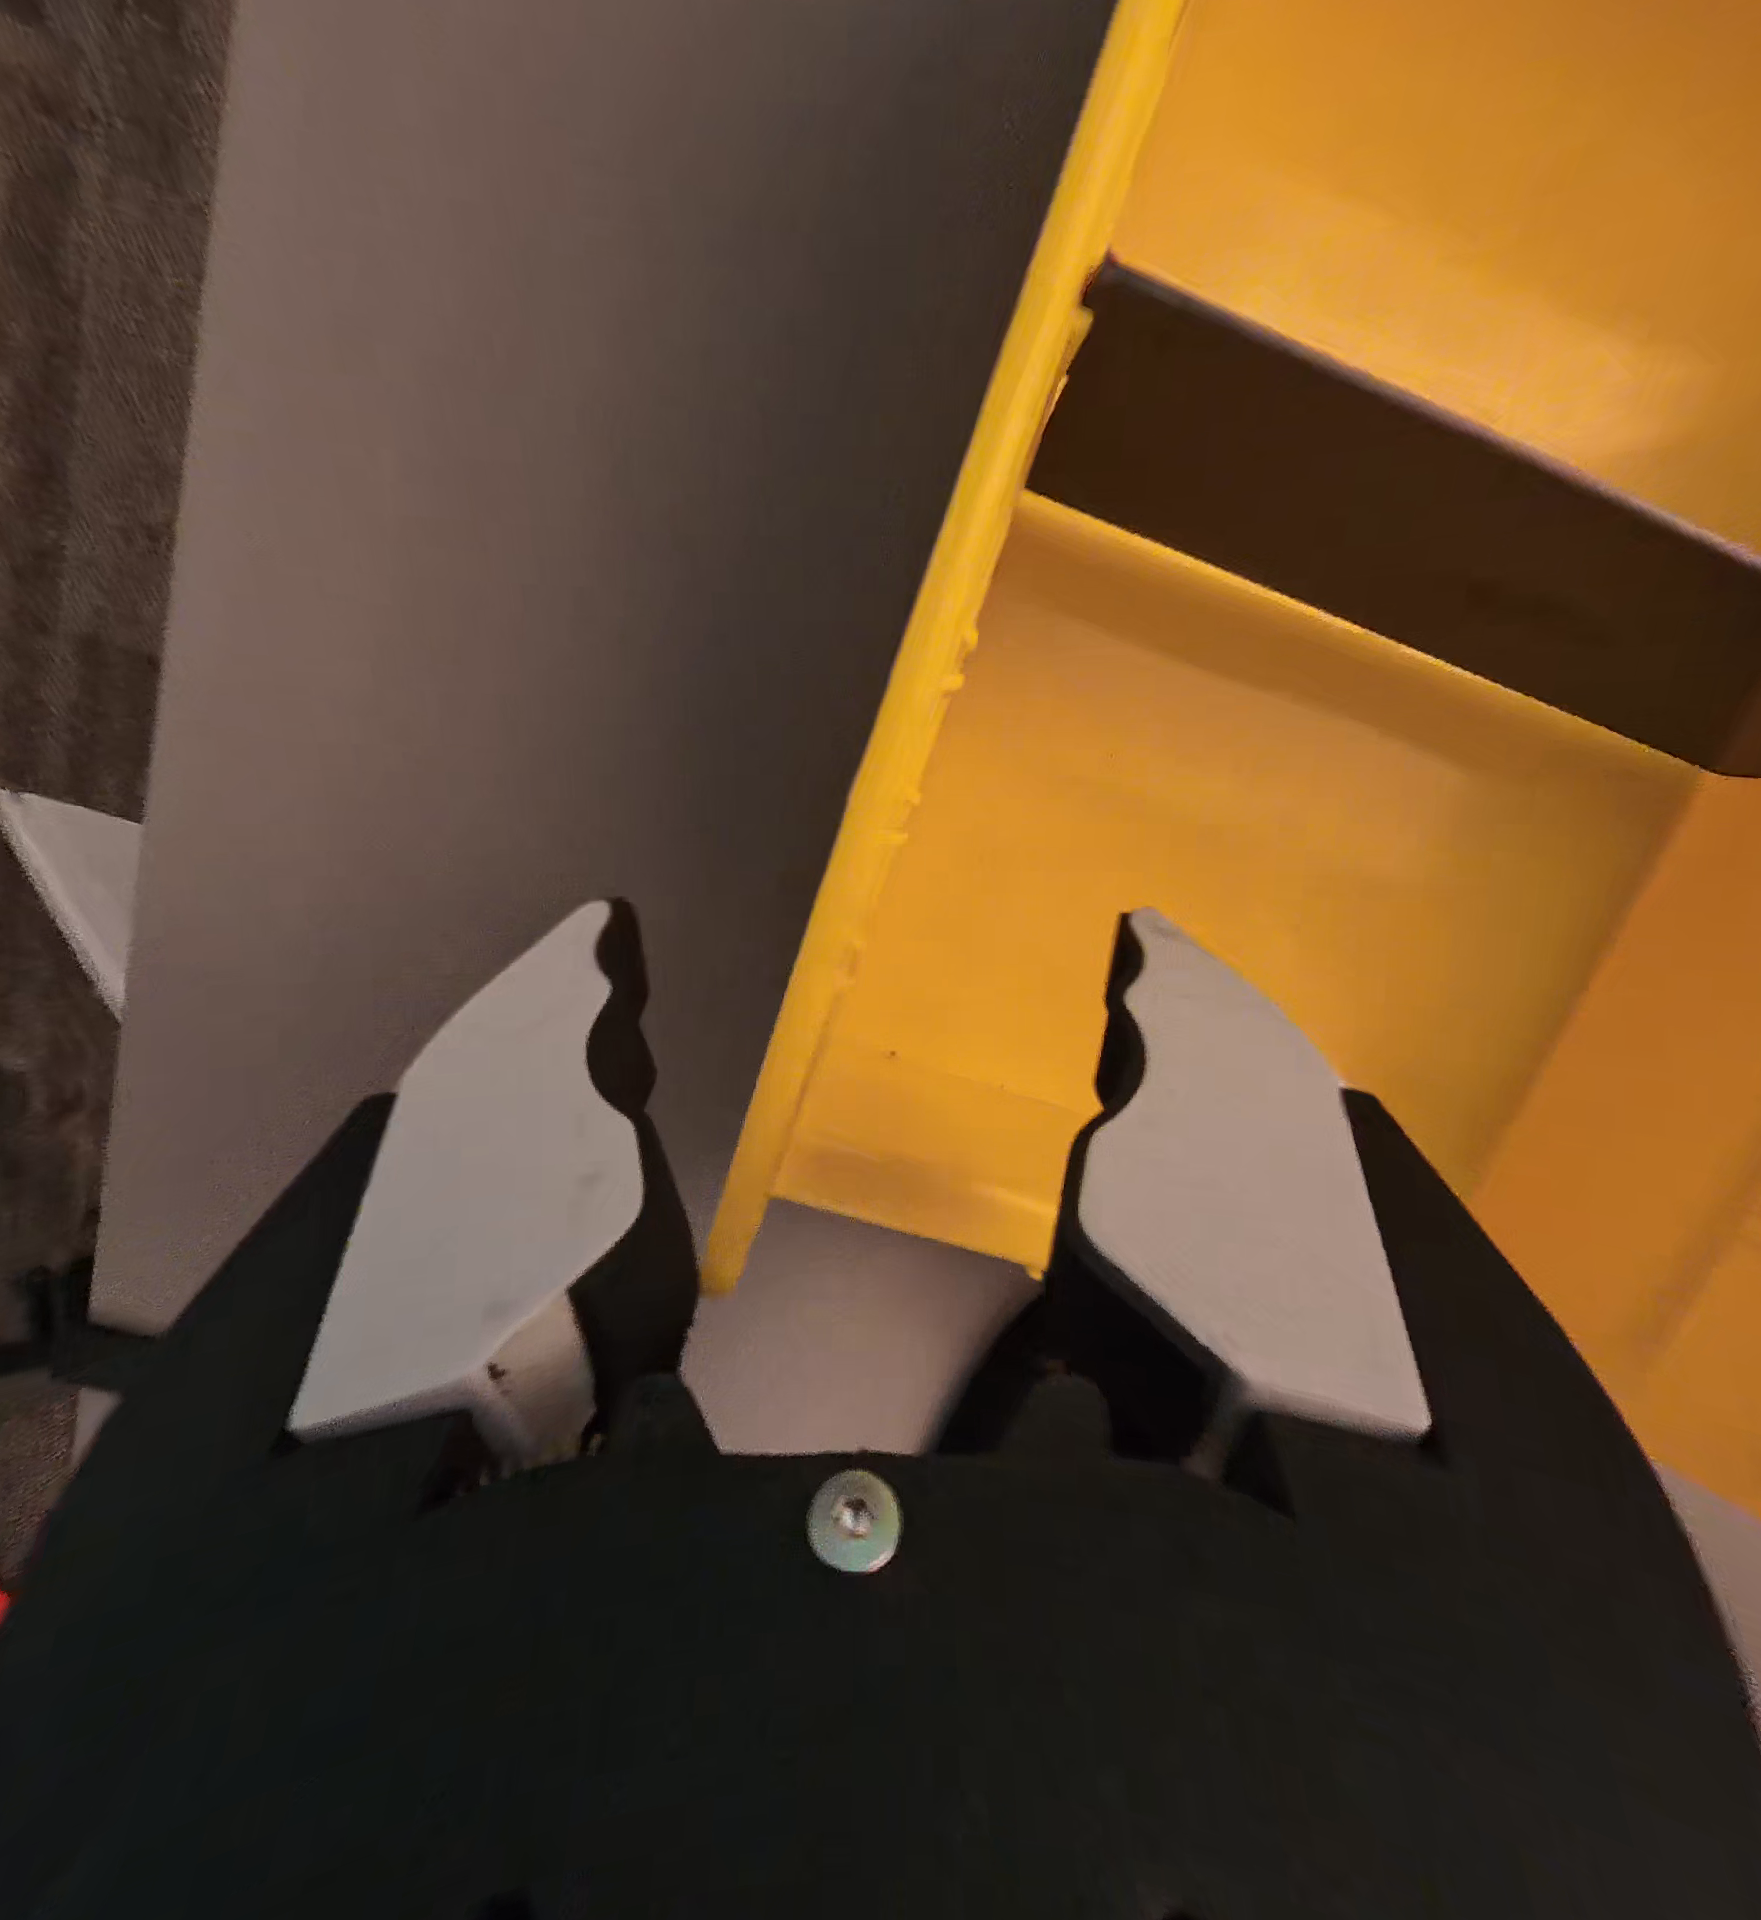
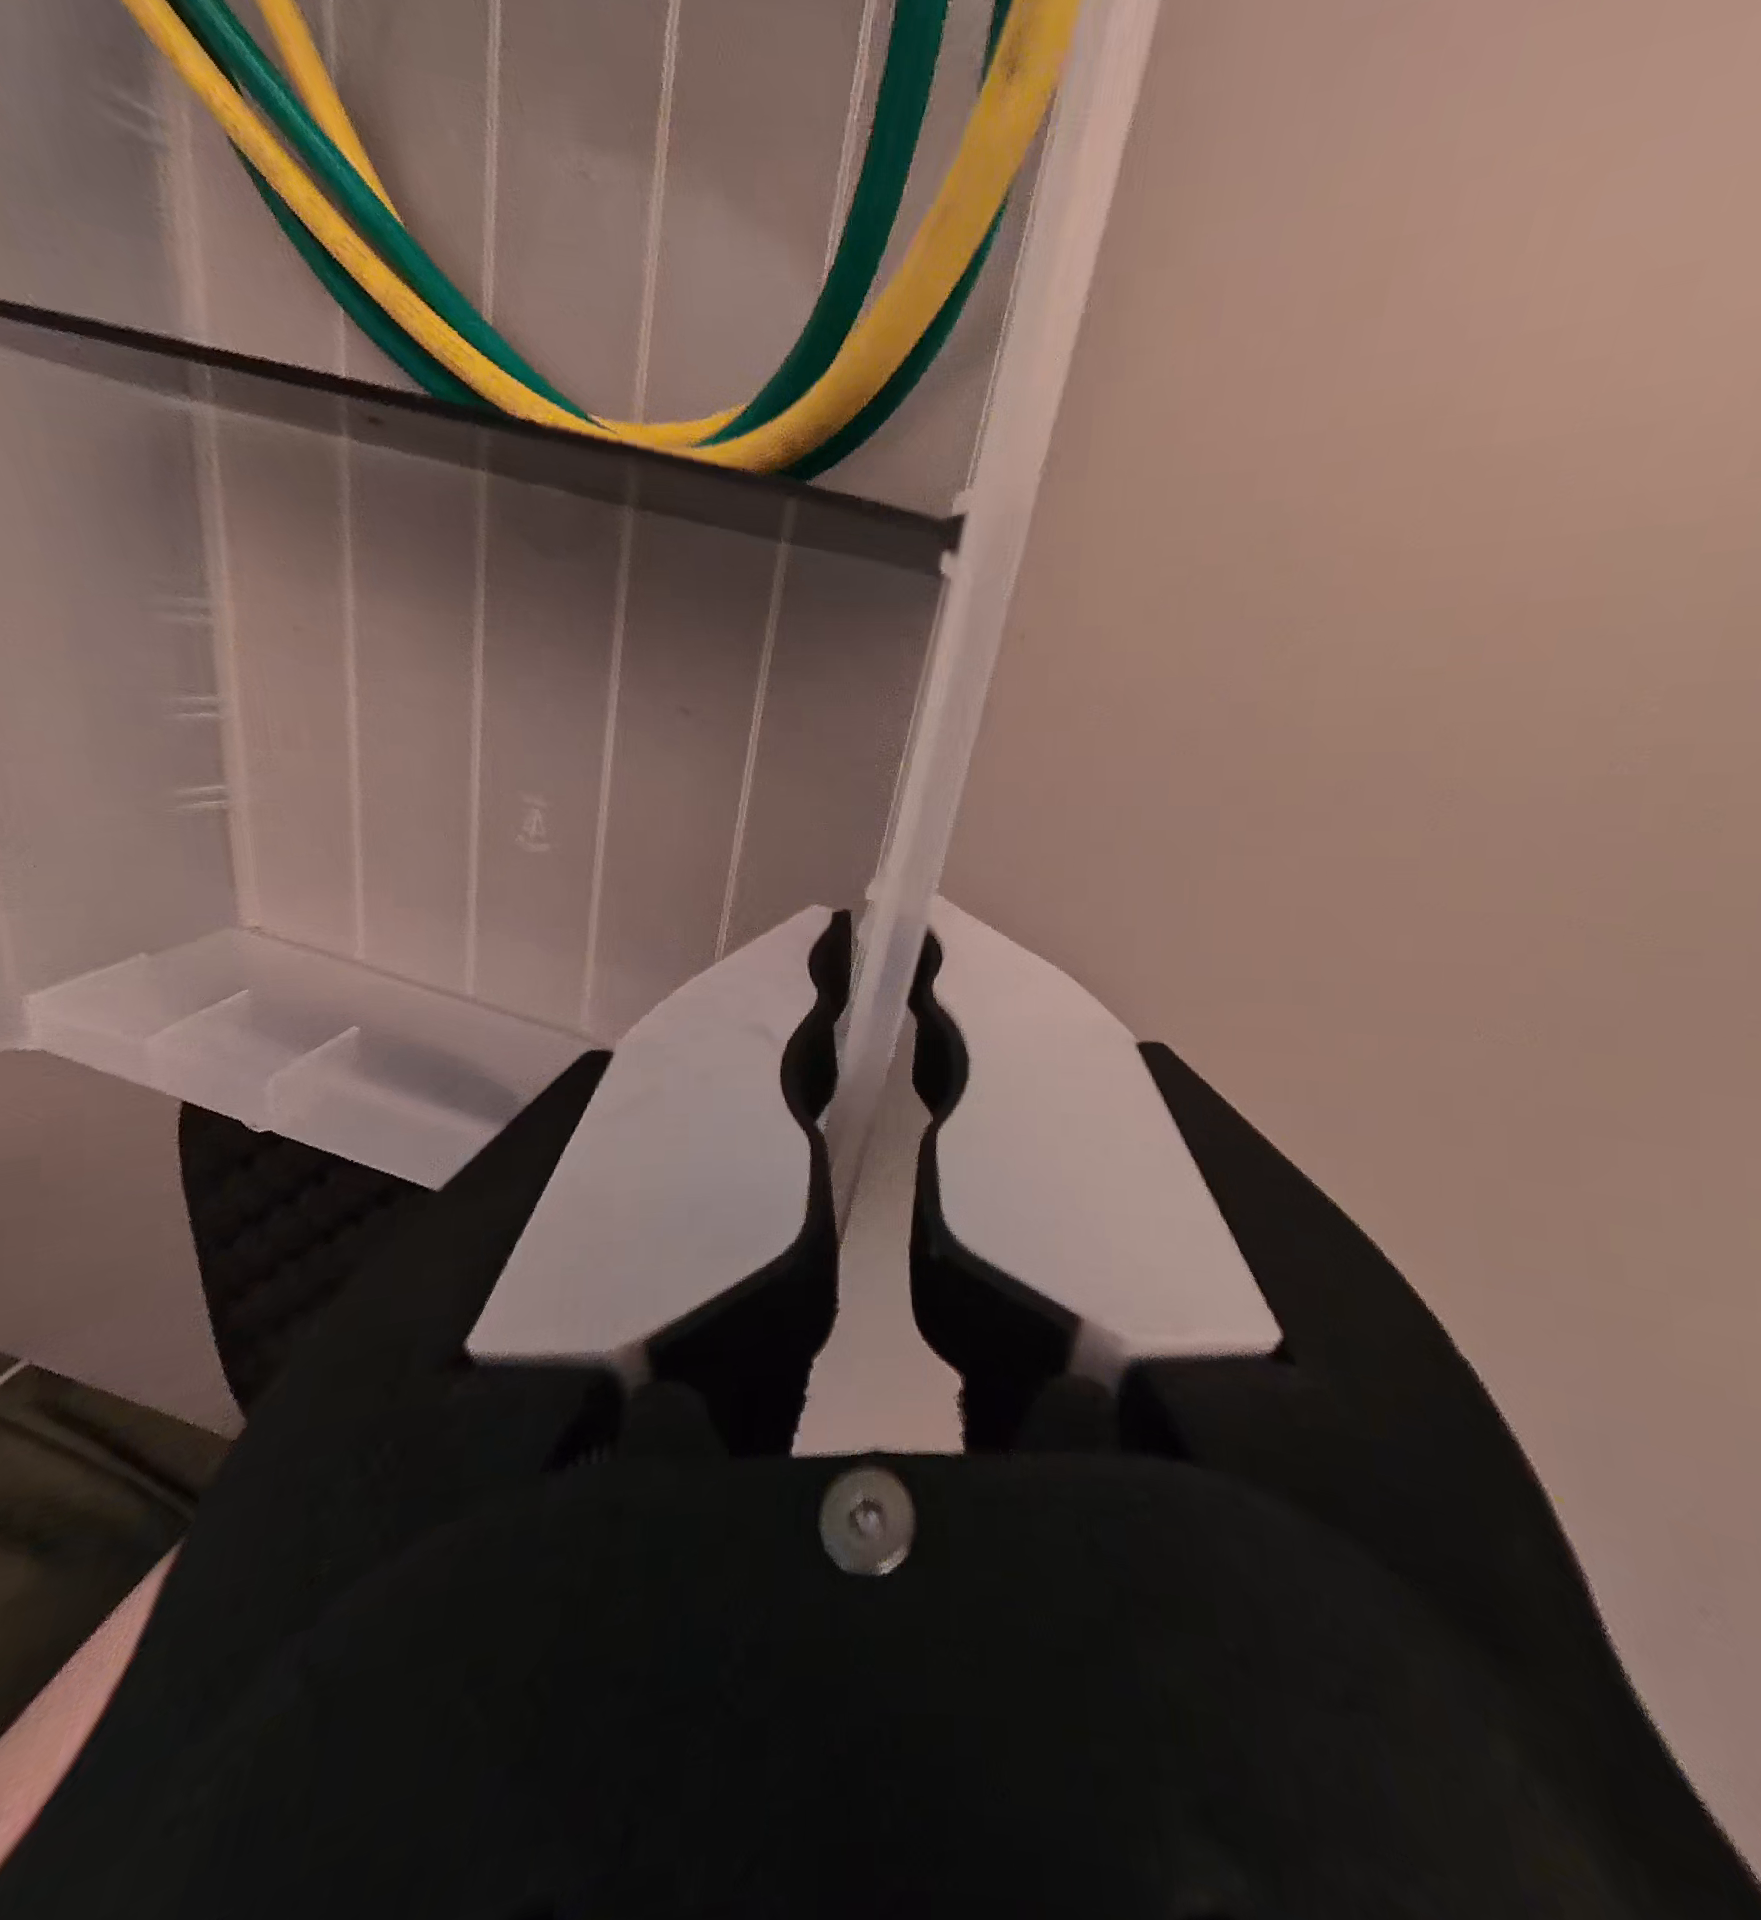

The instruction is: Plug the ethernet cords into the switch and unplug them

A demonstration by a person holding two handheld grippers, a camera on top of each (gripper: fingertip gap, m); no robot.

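In the right wrist view, yellow ethernet cords (image 2: 949, 260) and green ethernet cords (image 2: 860, 260) hang in loops down onto a thin dark shelf (image 2: 647, 488) inside a white rack (image 2: 543, 727). No plug ends or switch ports show. My right gripper (image 2: 881, 930) is shut on the white rack's upright side wall (image 2: 969, 644), one finger on each side of it. In the left wrist view, my left gripper (image 1: 871, 920) is open and empty, with the front edge (image 1: 969, 623) of a yellow rack (image 1: 1271, 831) between its fingers, not touched. A dark slab (image 1: 1427, 520) spans that yellow rack.
A pale wall (image 2: 1427, 727) is right of the white rack. A ribbed ledge (image 2: 284, 1039) forms the rack's bottom, with a black mesh thing (image 2: 263, 1226) below it. Left of the yellow rack is a white panel (image 1: 543, 520), then grey carpet-like fabric (image 1: 24, 520). Spacing between my two grippers at the tips: around 80 cm. My right gripper's tips are some 25 cm from the black mesh thing (image 2: 263, 1226).
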